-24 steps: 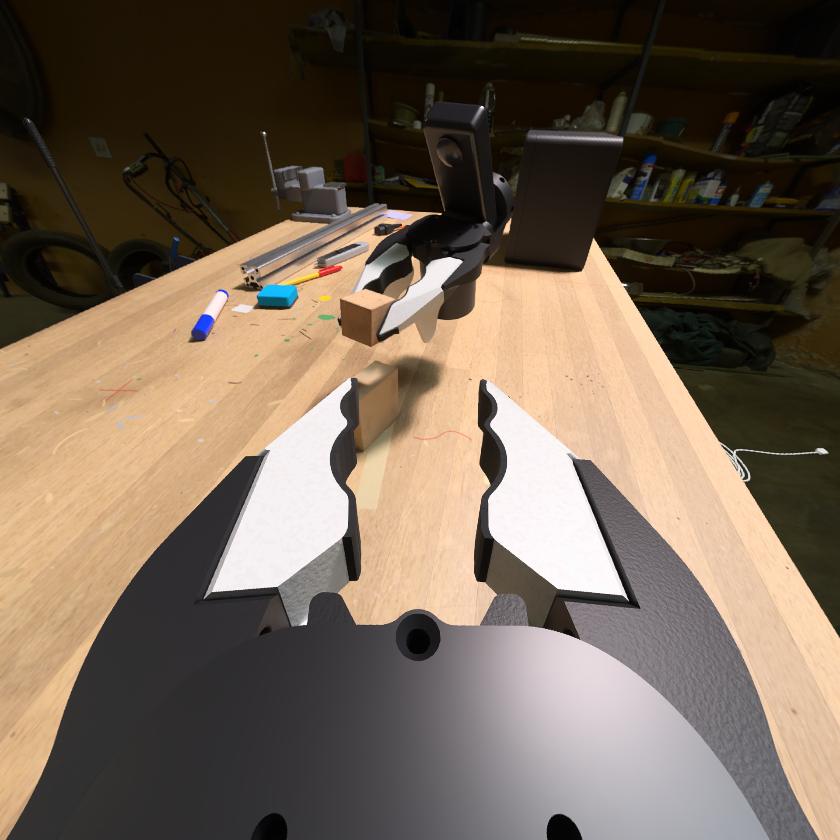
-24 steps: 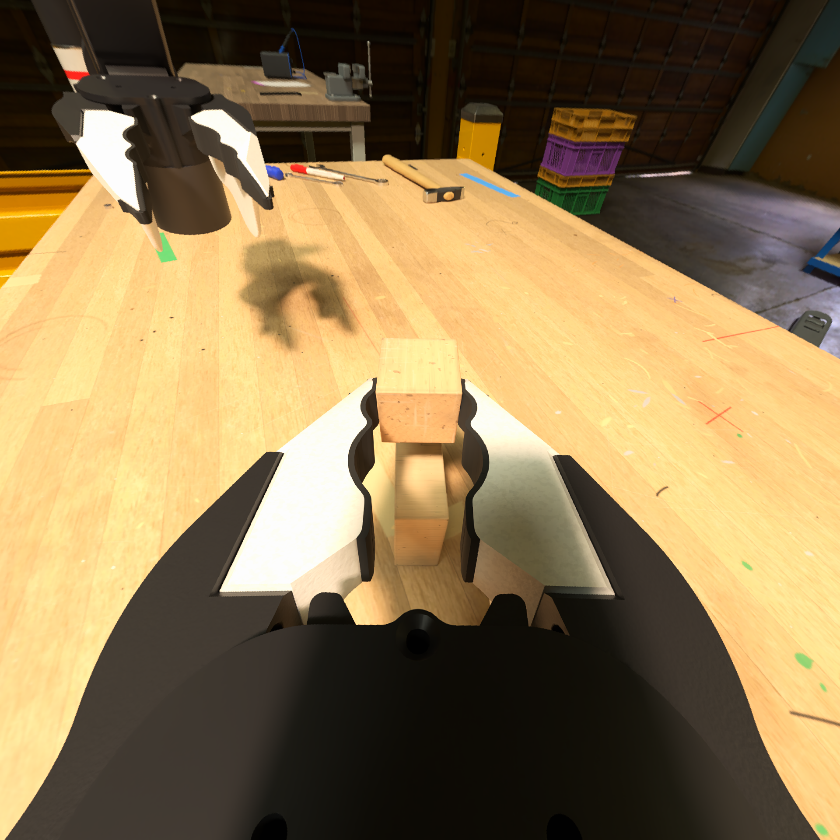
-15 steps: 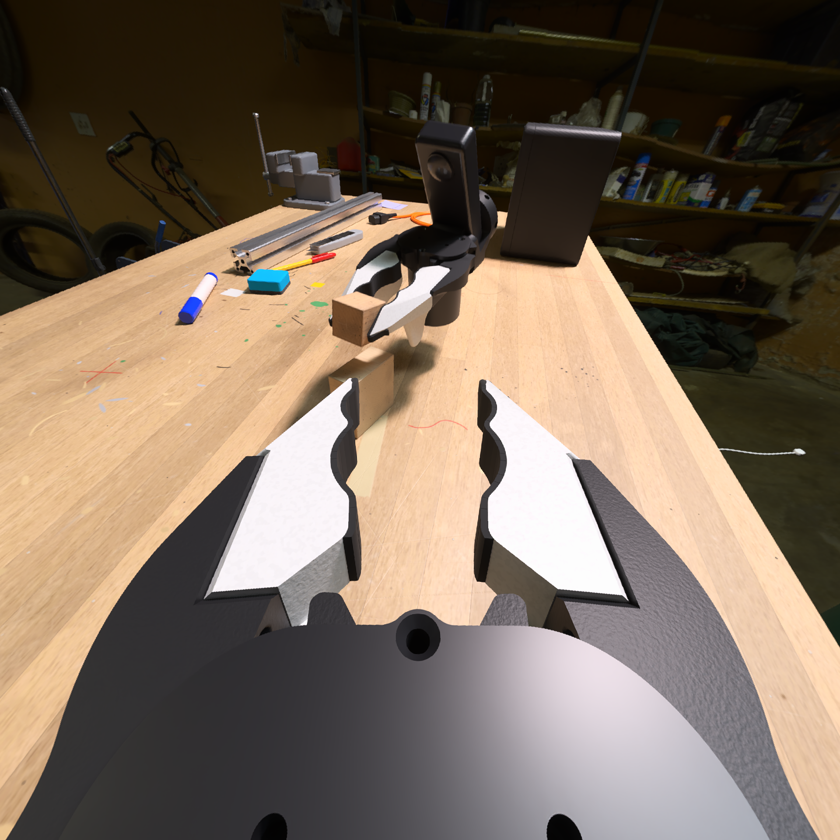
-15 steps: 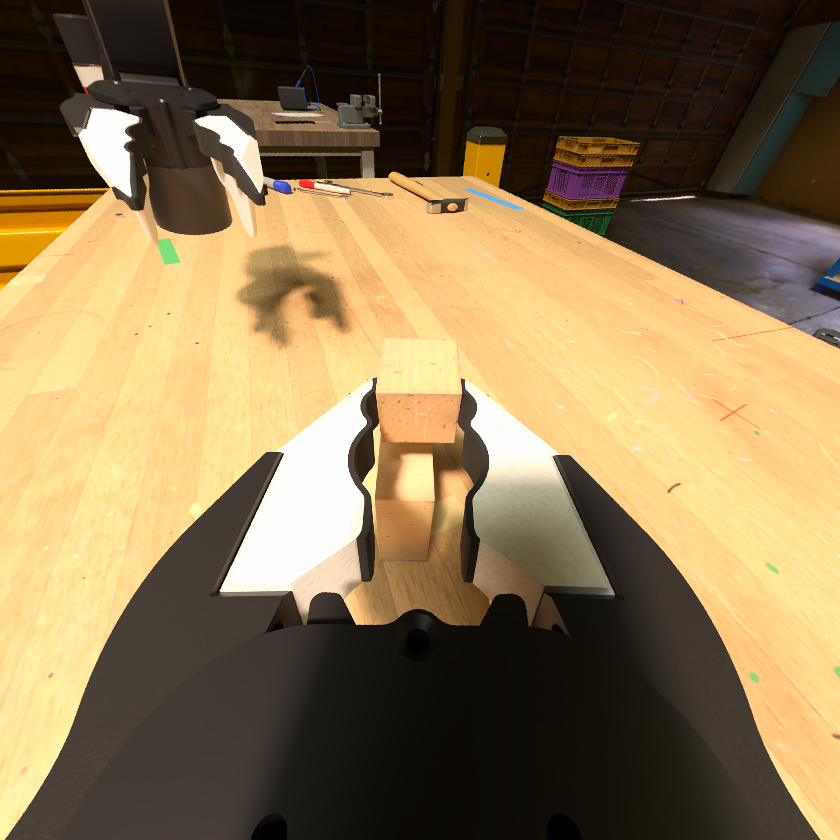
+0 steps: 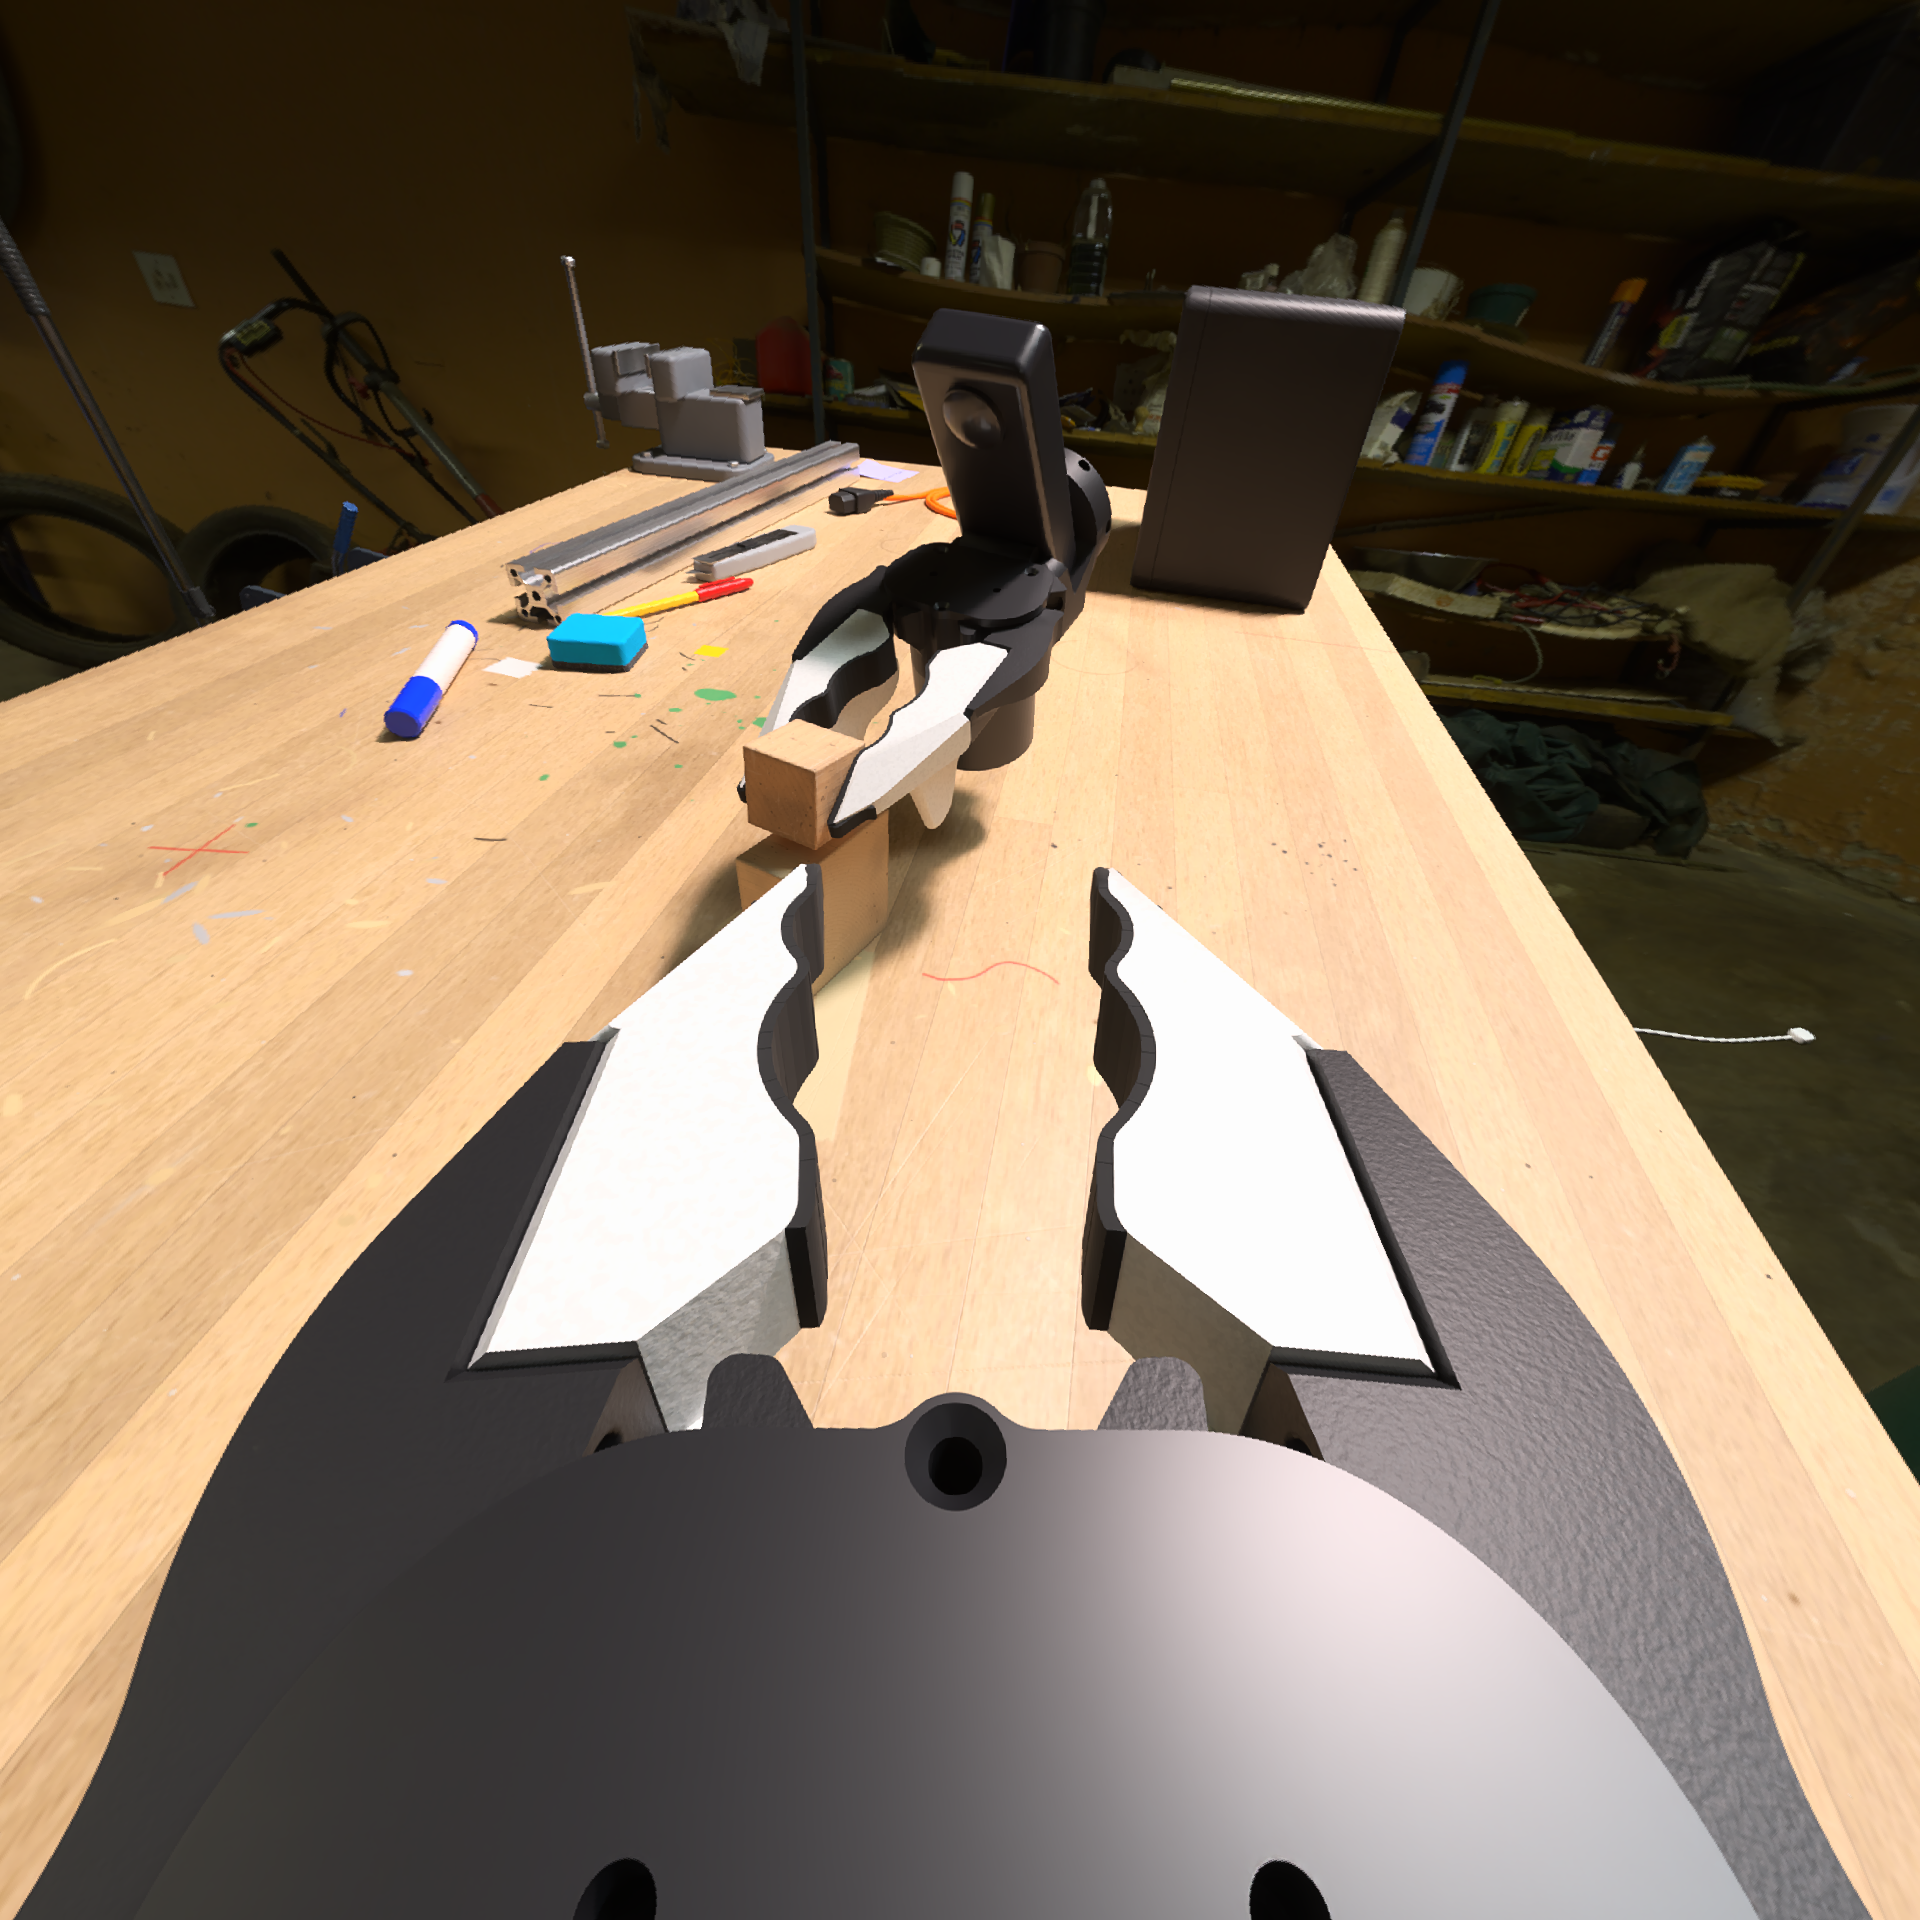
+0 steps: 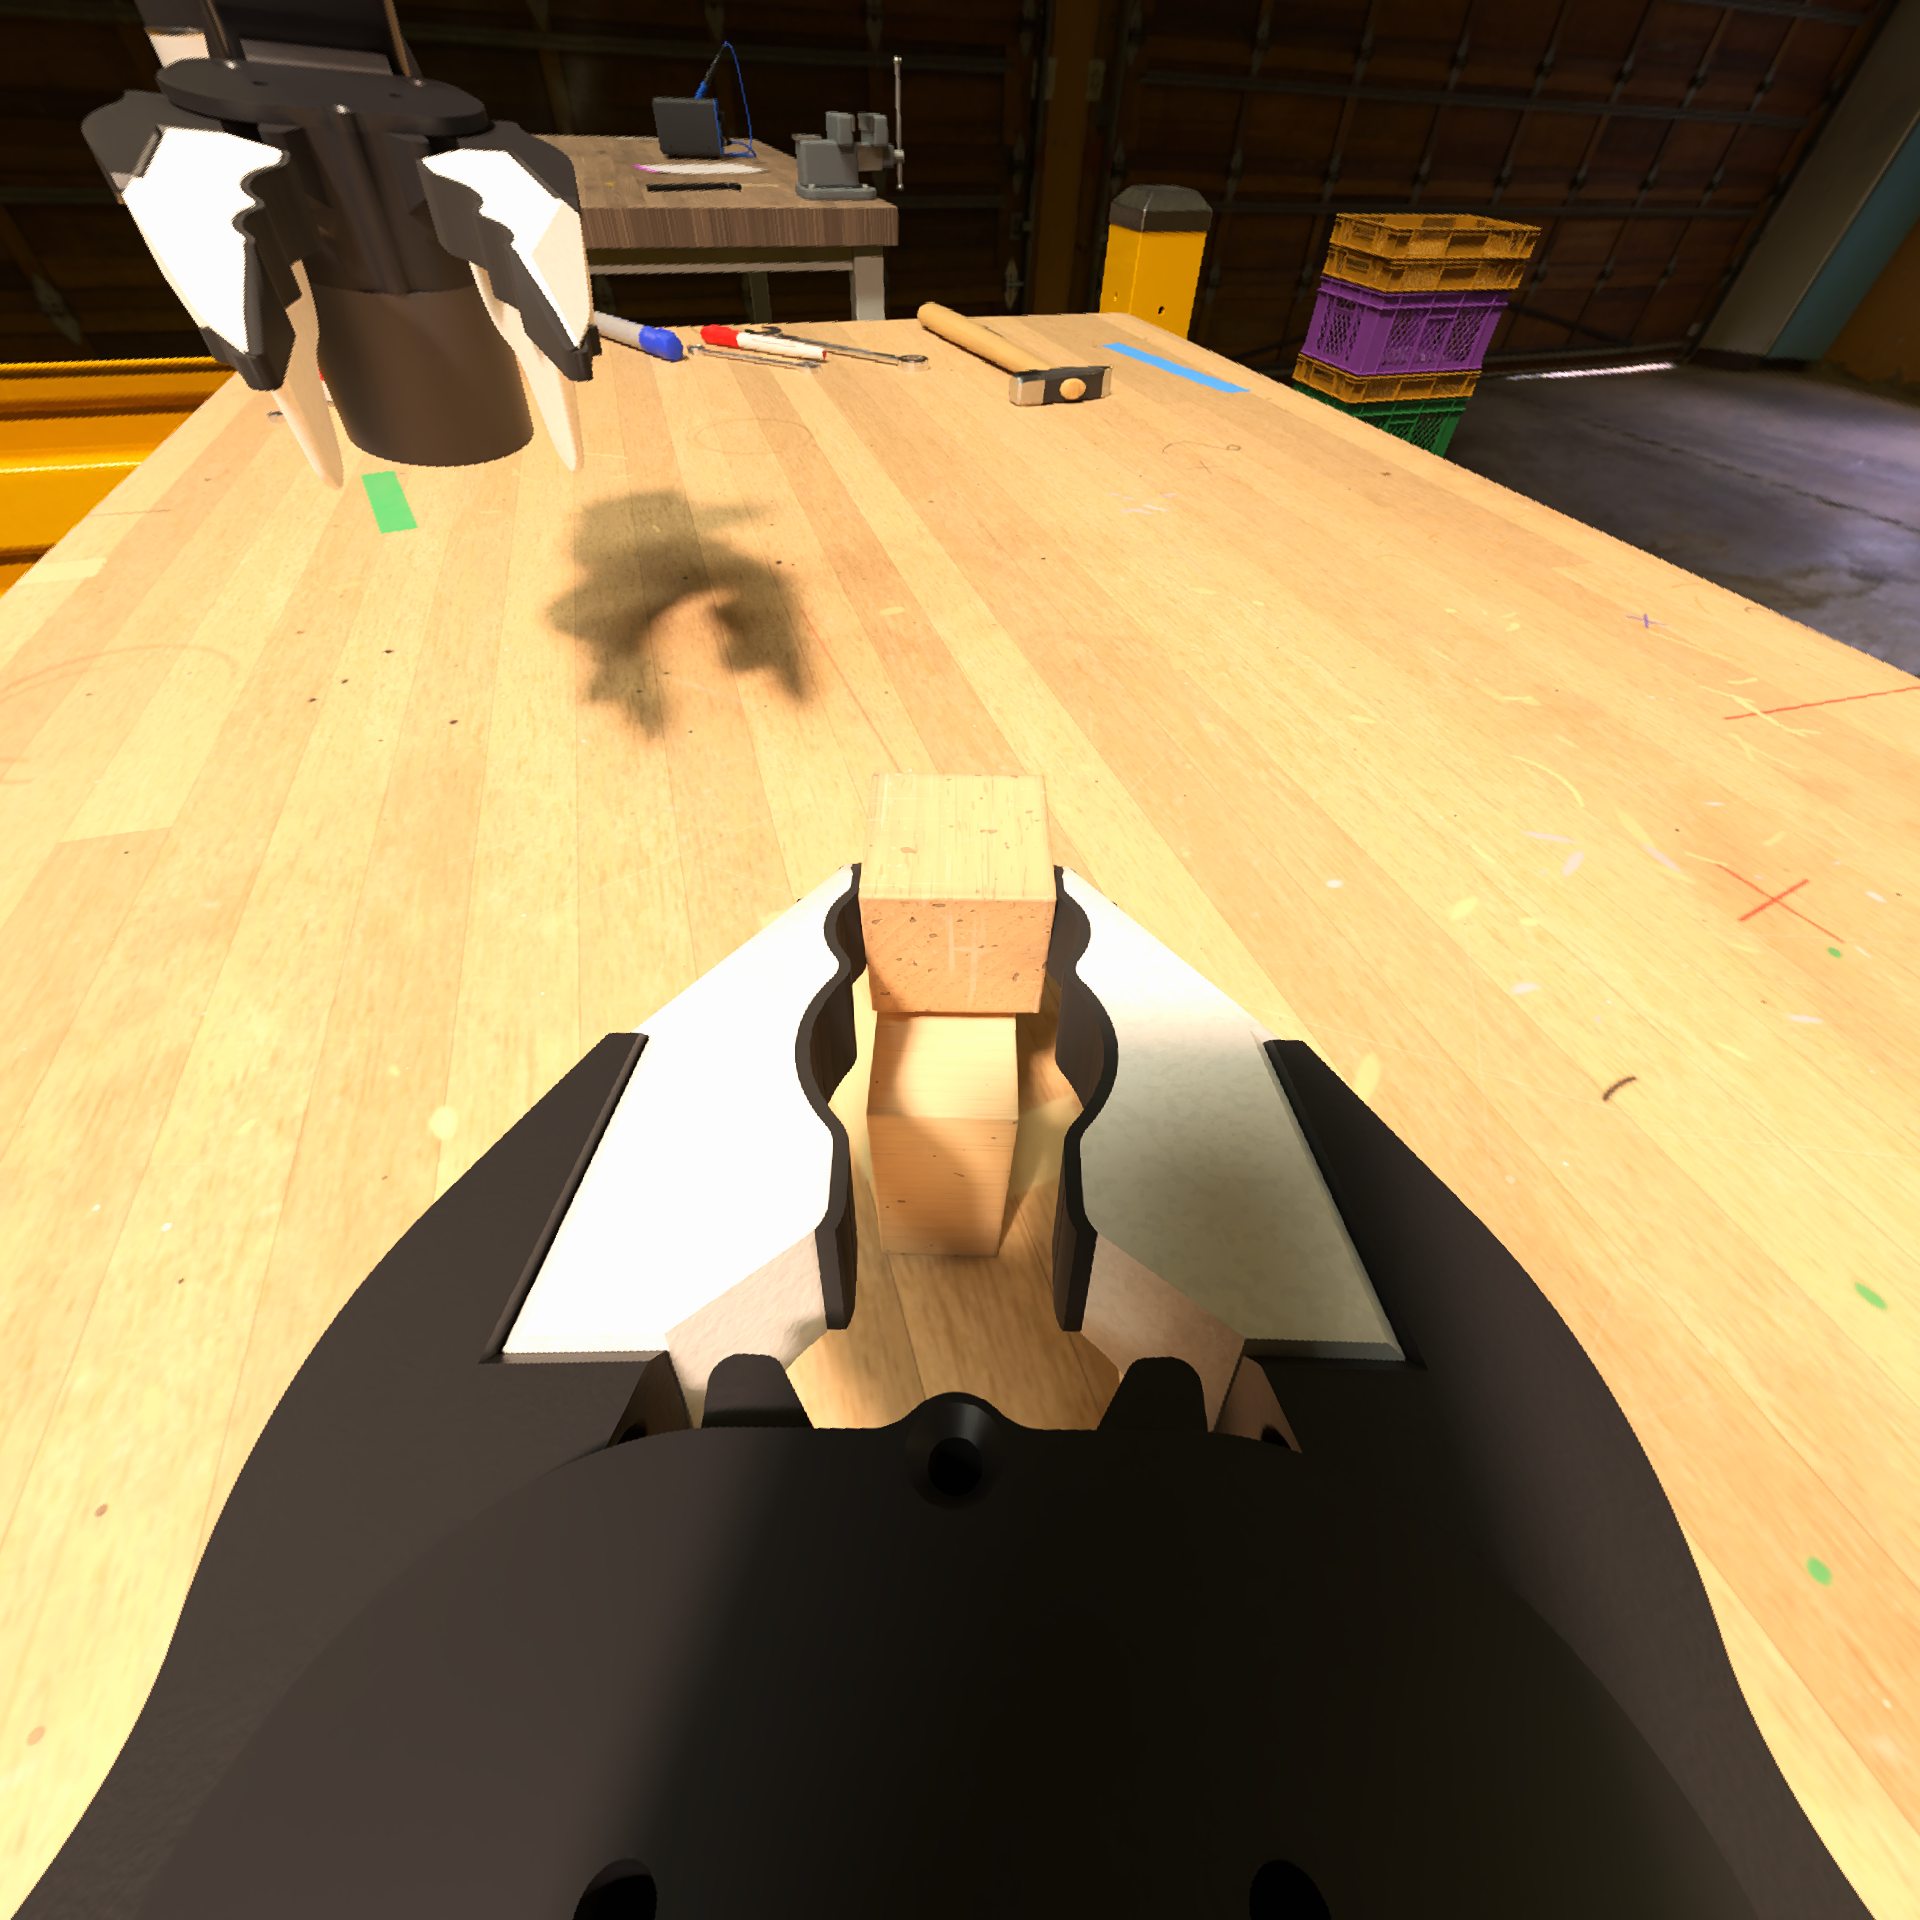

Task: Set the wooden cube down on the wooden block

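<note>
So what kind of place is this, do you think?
Most likely a garage workshop: a long wooden workbench, a grey bench vise at its far end, a hammer lying on it, and cluttered shelves of bottles behind.

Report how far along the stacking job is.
Done: the right gripper has the wooden cube gripped and brought over the wooden block. In hand: lowering it; it sits at, or just above, the block's top. Left: let go and back off. The left gripper hangs open, empty.

No writing can be read anywhere. The bottles (image 5: 1475, 436) on the shelf behind the desk's far edge carry labels, too small and blurred to make out. The desk (image 6: 1351, 727) bears only a drawn red cross (image 6: 1775, 900) near its right edge.
</note>
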`<control>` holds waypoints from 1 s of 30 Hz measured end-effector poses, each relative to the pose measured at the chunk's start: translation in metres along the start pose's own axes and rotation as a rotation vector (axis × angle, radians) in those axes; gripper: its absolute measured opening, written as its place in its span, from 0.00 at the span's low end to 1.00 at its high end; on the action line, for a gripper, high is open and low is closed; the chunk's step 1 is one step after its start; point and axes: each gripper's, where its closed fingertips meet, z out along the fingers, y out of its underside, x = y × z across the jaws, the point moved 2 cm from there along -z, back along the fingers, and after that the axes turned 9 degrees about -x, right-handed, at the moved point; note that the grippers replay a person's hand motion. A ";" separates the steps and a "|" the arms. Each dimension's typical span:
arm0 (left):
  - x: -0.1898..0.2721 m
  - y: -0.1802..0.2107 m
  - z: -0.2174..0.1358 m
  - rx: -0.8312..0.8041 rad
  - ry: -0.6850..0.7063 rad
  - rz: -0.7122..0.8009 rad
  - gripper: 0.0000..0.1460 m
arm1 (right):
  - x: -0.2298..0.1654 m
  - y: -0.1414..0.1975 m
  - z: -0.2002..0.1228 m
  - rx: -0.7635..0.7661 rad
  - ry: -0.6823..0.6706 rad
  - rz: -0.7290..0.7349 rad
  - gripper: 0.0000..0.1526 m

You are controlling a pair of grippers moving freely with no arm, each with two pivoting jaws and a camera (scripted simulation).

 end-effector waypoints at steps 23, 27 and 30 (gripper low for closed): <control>0.003 -0.002 -0.004 0.018 0.008 -0.007 0.35 | -0.001 0.000 -0.002 -0.019 0.005 0.036 0.29; 0.004 -0.007 -0.007 0.039 0.017 -0.014 0.36 | -0.004 -0.005 -0.006 -0.016 -0.001 0.037 0.36; 0.003 -0.017 -0.018 0.079 0.022 -0.029 0.36 | -0.005 -0.015 -0.013 -0.011 0.034 0.023 0.43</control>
